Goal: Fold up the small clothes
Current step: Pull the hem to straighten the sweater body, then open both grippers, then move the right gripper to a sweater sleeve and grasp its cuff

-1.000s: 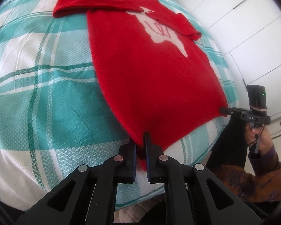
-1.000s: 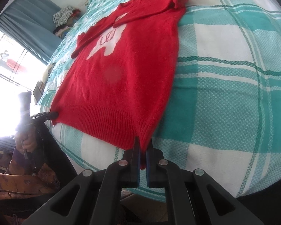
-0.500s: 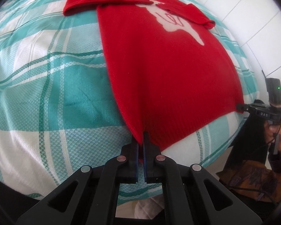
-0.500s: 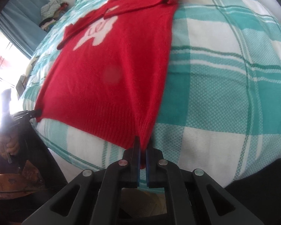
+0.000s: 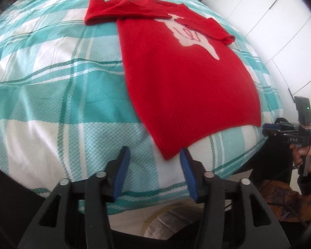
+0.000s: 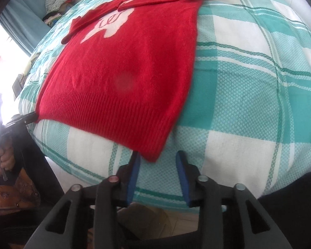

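A small red knit sweater (image 5: pixel 186 78) with a pale motif lies flat on the bed, both sleeves folded across the chest; it also shows in the right wrist view (image 6: pixel 126 70). My left gripper (image 5: pixel 153 155) is open, its jaws spread either side of the sweater's near-left hem corner, which lies free on the bed. My right gripper (image 6: pixel 156 159) is open just below the near-right hem corner. Each gripper also appears at the far hem corner in the other's view: the right gripper (image 5: pixel 267 127) and the left gripper (image 6: pixel 32 117).
The bed is covered by a teal and white checked spread (image 5: pixel 51 83). White cupboard doors (image 5: pixel 280 20) stand on one side. A blue curtain and bright window (image 6: pixel 16 20) are on the other, with a pile of clothes (image 6: pixel 56 2) beyond the bed. Floor shows below the bed's edge.
Both grippers were shut on the sweater's hem corners and have opened. The hem corners now lie released on the bed, and both grippers have backed slightly toward the bed's edge.
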{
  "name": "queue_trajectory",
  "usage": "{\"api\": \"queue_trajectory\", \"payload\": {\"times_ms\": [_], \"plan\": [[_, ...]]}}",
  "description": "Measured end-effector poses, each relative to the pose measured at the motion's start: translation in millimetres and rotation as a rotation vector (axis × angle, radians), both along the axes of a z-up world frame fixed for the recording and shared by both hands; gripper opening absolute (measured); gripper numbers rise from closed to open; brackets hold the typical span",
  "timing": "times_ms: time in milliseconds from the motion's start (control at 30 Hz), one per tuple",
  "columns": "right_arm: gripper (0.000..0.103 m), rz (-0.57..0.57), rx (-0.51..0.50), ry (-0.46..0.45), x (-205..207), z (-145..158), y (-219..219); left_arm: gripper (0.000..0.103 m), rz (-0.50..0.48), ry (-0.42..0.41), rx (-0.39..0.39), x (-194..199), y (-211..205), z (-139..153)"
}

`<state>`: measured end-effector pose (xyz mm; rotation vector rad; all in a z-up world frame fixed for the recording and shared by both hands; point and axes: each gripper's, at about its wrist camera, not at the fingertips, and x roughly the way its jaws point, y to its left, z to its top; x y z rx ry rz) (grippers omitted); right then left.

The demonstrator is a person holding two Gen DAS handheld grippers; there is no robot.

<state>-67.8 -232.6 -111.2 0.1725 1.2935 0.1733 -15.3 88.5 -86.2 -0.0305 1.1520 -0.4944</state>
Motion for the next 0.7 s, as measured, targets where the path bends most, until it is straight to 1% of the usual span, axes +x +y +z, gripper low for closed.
{"api": "queue_trajectory", "payload": {"times_ms": [67,133,200,233,267,300,333,367,433,500,567,633,667,700], "plan": [[0.045,0.02,-0.1,-0.006,-9.0,13.5,-8.6,0.074,0.016,-0.057,0.062,-6.7,9.0,11.5],[0.045,0.026,-0.256,-0.056,-11.0,37.9,-21.0,0.076,0.038,-0.115,0.107,-4.3,16.3,23.8],[0.046,0.036,-0.417,-0.153,1.5,71.0,-28.4,0.079,0.075,-0.184,0.116,7.7,18.3,36.7],[0.047,0.039,-0.483,-0.209,13.0,87.8,-28.9,0.08,0.104,-0.219,0.108,15.3,17.8,43.4],[0.051,0.047,-0.527,-0.275,26.9,103.6,-26.7,0.082,0.138,-0.252,0.092,23.7,15.8,49.5],[0.055,0.067,-0.538,-0.349,42.8,117.2,-21.4,0.085,0.171,-0.287,0.065,31.4,12.9,55.1],[0.056,0.096,-0.525,-0.414,62.1,126.8,-12.2,0.087,0.213,-0.319,0.037,38.8,10.5,58.3],[0.059,0.13,-0.493,-0.463,82.7,131.3,-2.1,0.091,0.266,-0.347,0.025,45.6,7.7,59.1],[0.059,0.197,-0.389,-0.51,129.0,128.1,19.4,0.091,0.343,-0.379,0.019,54.9,3.0,53.4],[0.059,0.282,-0.306,-0.501,172.0,112.9,46.0,0.091,0.361,-0.378,0.032,59.6,-0.5,41.0],[0.059,0.372,-0.258,-0.457,204.5,92.6,76.7,0.091,0.376,-0.385,0.06,58.6,1.9,27.3],[0.058,0.428,-0.261,-0.409,230.6,68.7,103.8,0.091,0.398,-0.393,0.082,54.9,8.1,13.6],[0.058,0.445,-0.264,-0.401,240.9,58.0,113.2,0.091,0.409,-0.384,0.094,54.5,12.3,6.8],[0.058,0.459,-0.267,-0.39,251.3,47.6,121.3,0.091,0.424,-0.357,0.114,56.6,15.8,1.4]]}}
